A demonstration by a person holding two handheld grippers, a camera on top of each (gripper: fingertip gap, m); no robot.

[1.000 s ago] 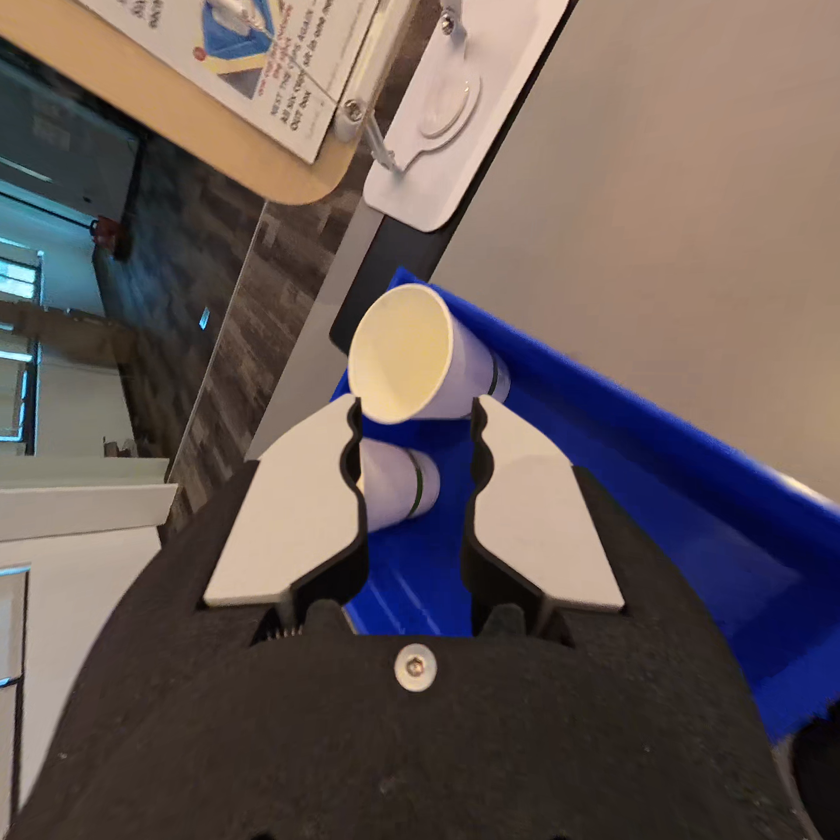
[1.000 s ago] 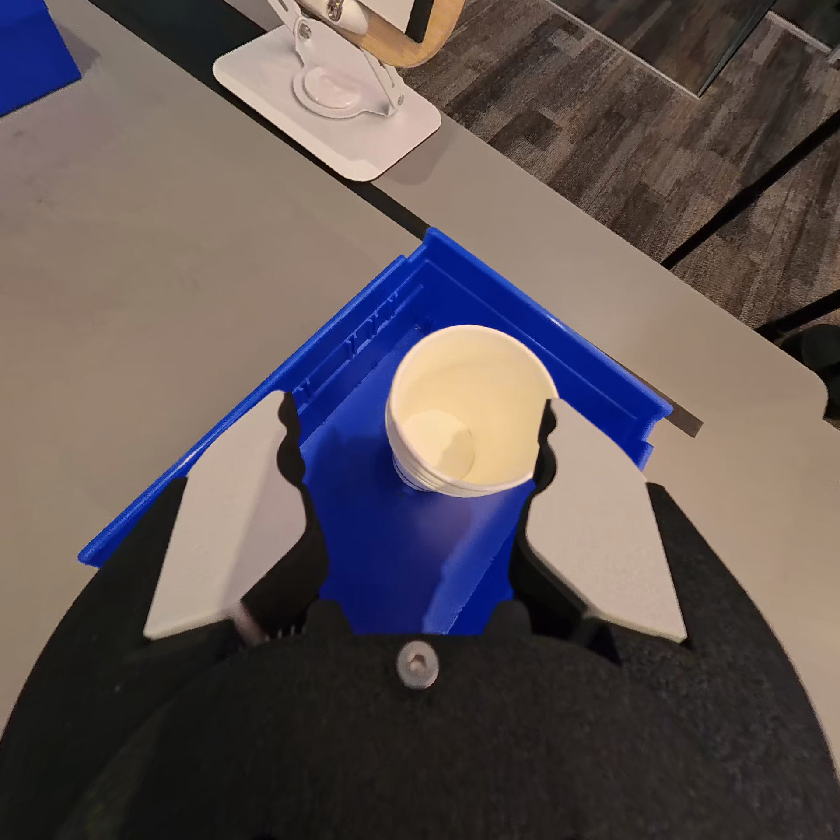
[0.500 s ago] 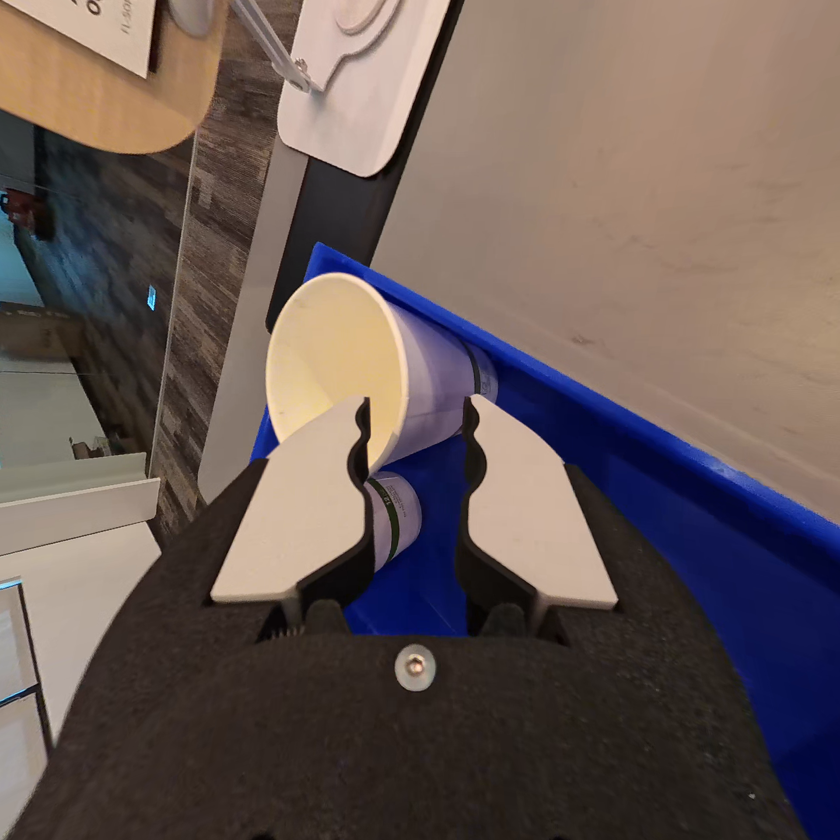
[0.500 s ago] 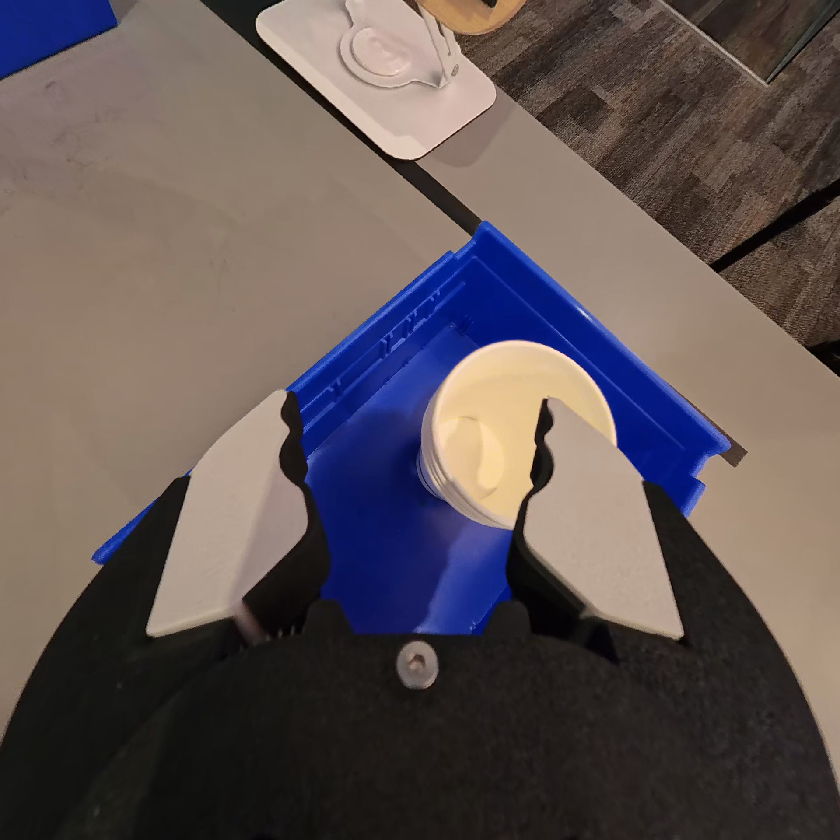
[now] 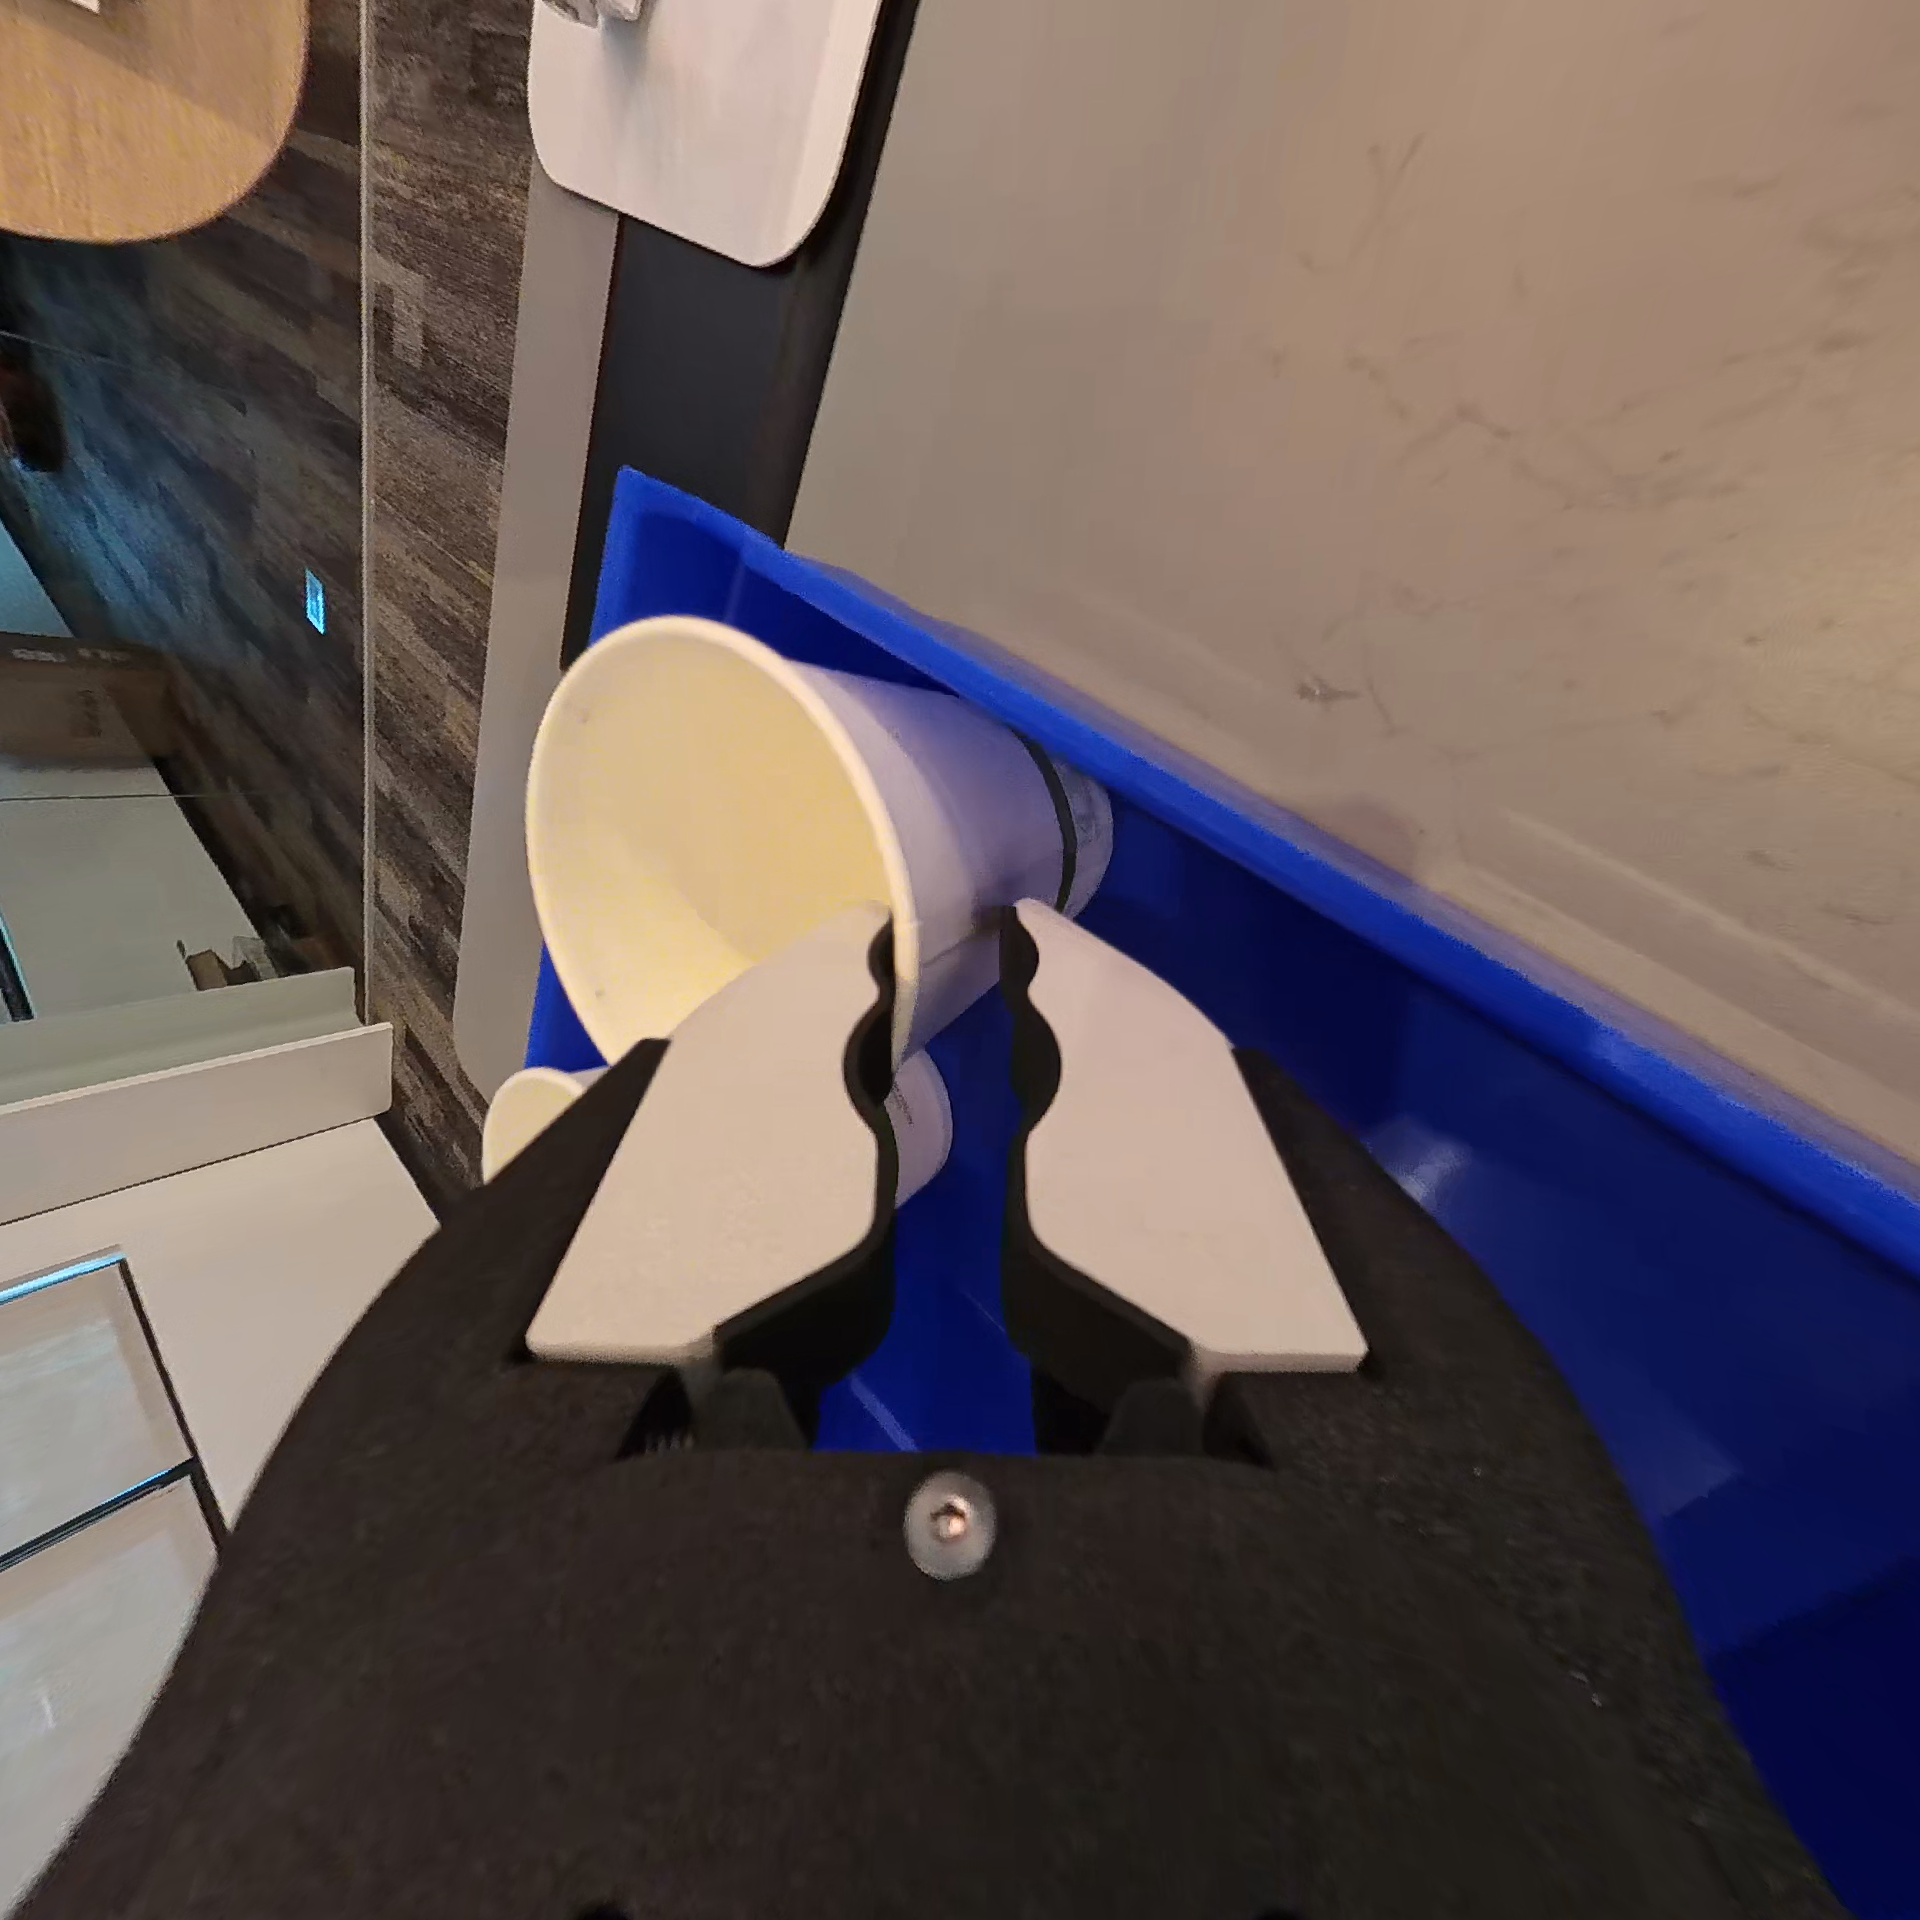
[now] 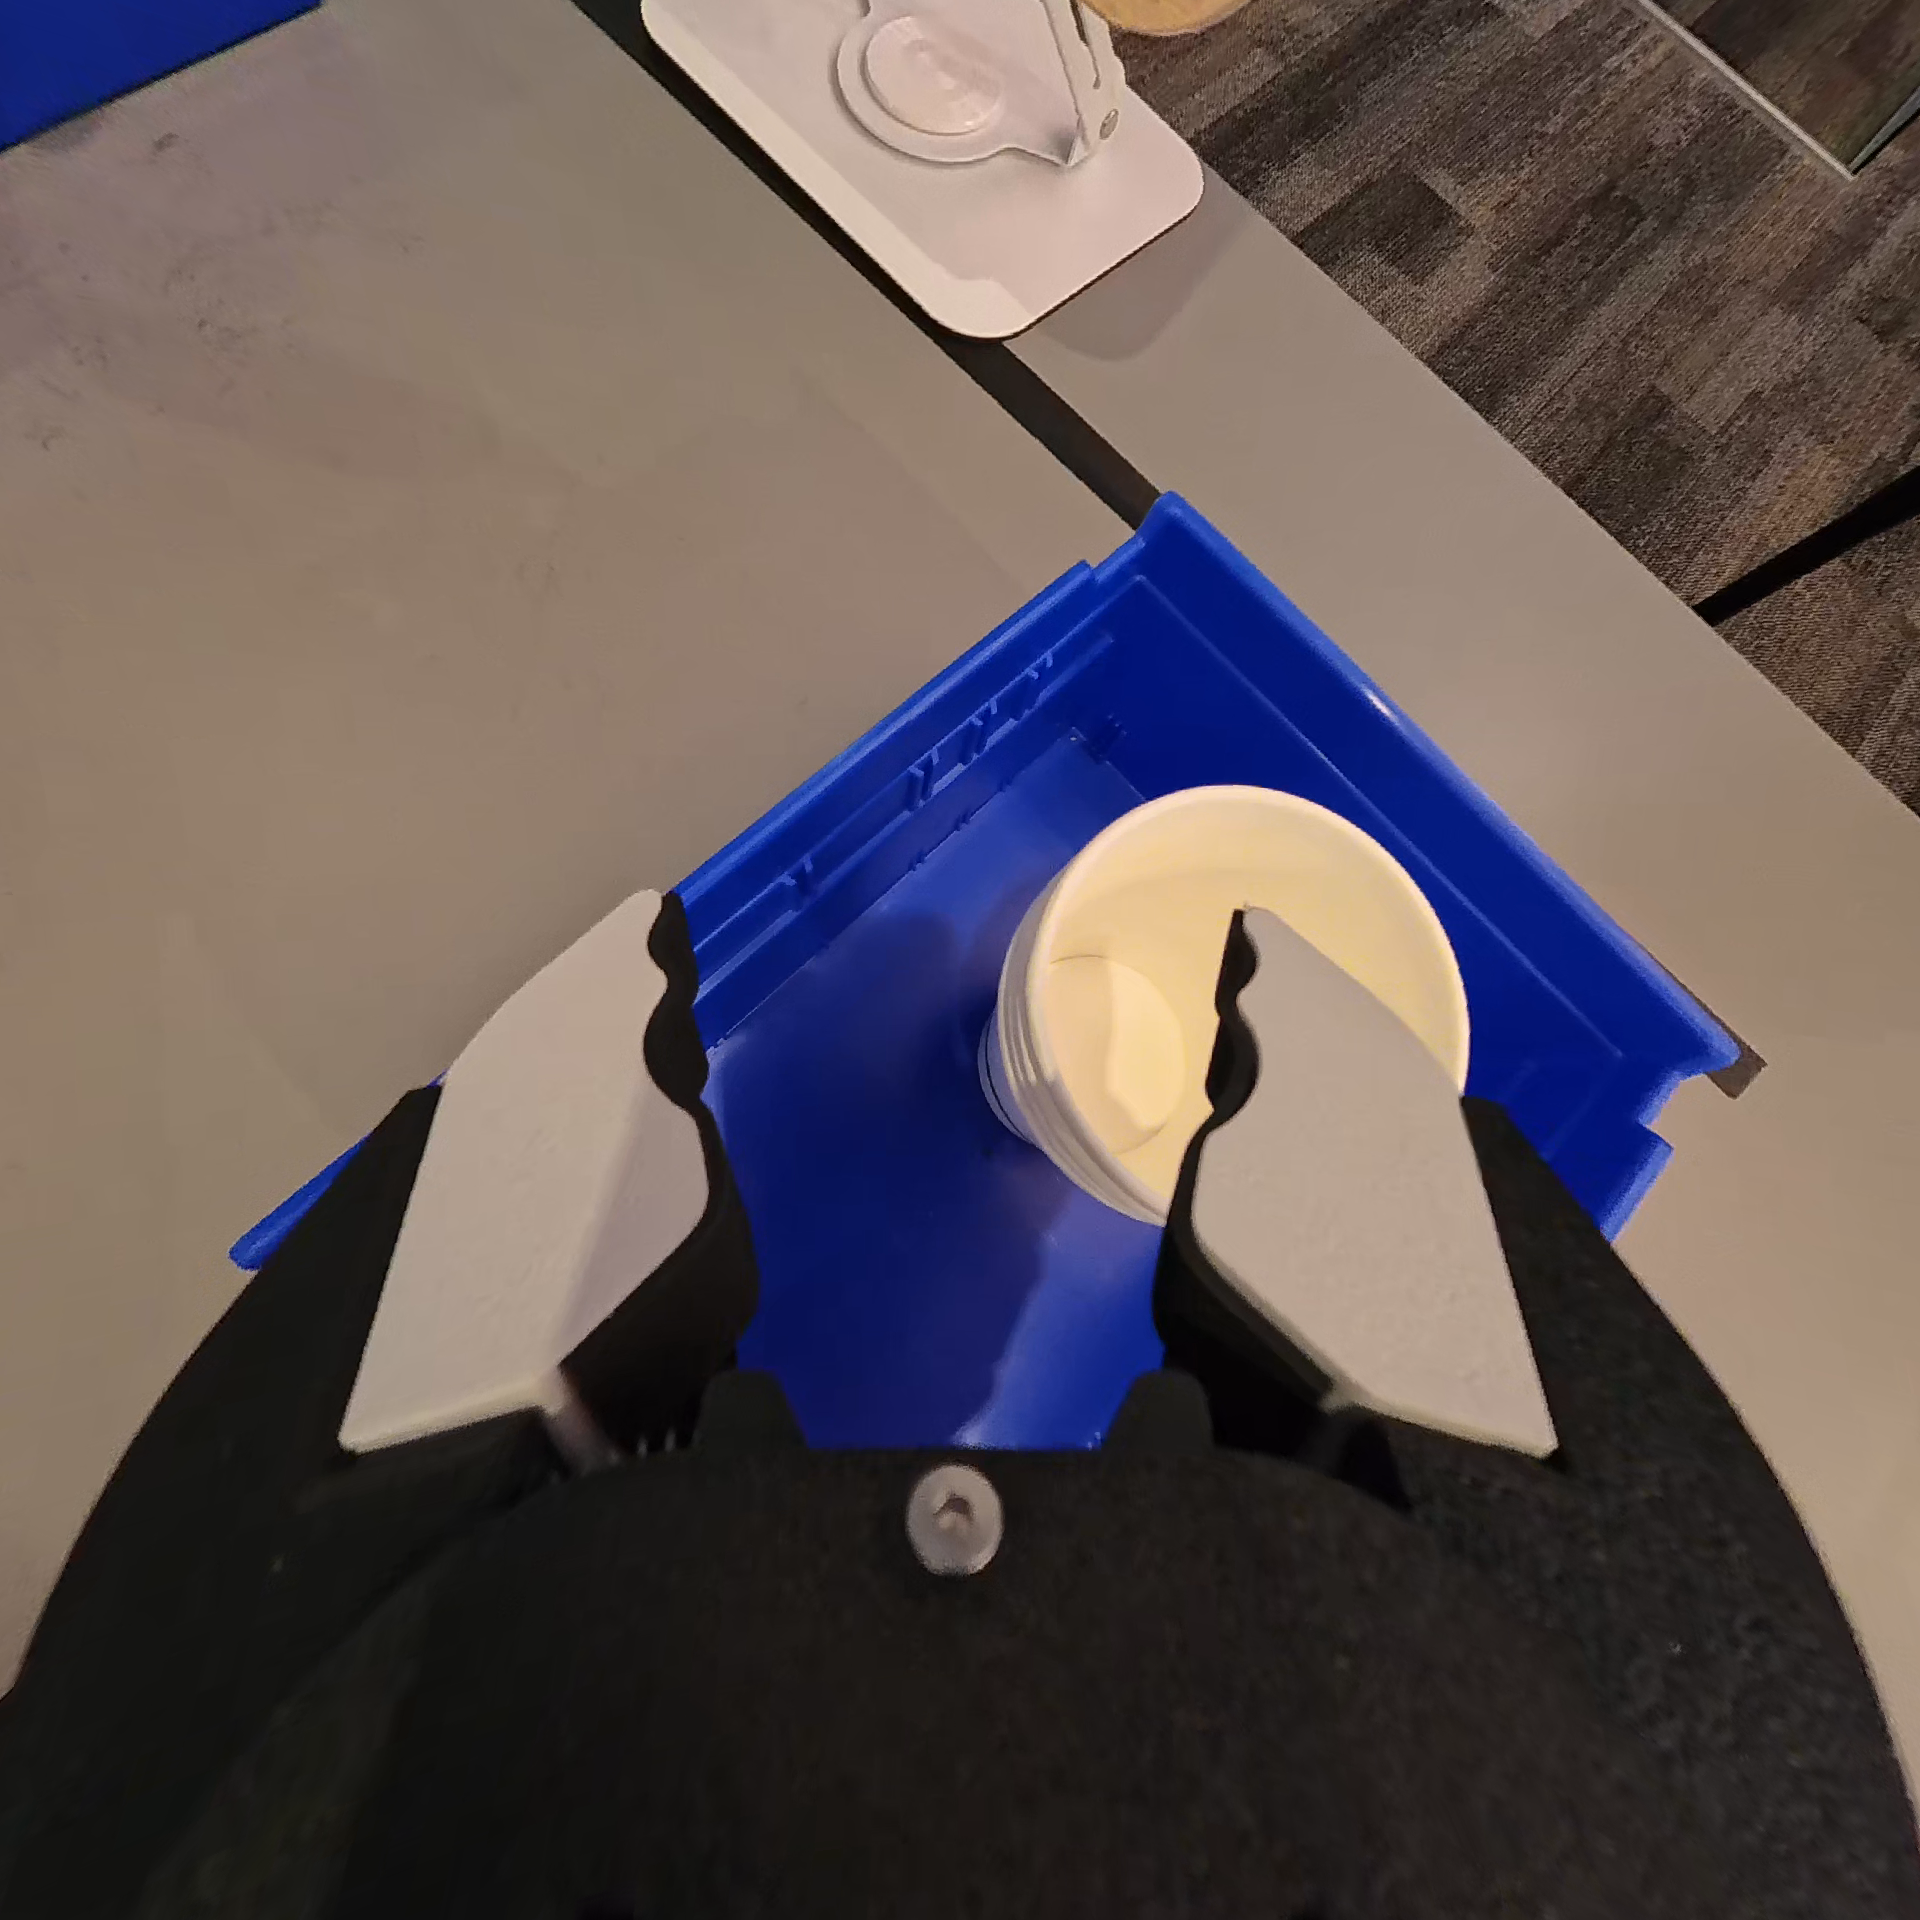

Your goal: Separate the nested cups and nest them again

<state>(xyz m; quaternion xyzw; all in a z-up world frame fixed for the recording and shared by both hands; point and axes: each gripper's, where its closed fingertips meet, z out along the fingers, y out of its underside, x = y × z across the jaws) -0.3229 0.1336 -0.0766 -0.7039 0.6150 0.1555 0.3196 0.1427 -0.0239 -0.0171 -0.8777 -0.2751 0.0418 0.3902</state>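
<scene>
- You work over a grey desk [image 6: 436, 499] beside dark wood-pattern flooring [image 6: 1558, 260].
- Your left gripper [image 5: 951, 914] has its fingers [image 5: 758, 1132] nearly together, pinching the rim wall of a white paper cup [image 5: 790, 831]: one finger sits inside the mouth, the other on the outer side. The cup is tilted so its mouth faces the camera.
- Just below it, a second cup [image 5: 920, 1132] shows partly behind the inner finger, inside the blue bin [image 5: 1558, 1195].
- Your right gripper [image 6: 951, 925] has its fingers [image 6: 540, 1174] spread wide and grips nothing; the right fingertip overlaps the mouth of the nested cups [image 6: 1174, 935].
- That stack stands in the far corner of the blue bin [image 6: 883, 1247], several rims showing at its side.
- Farther off, a white stand base [image 6: 935, 156] lies on the desk.
</scene>
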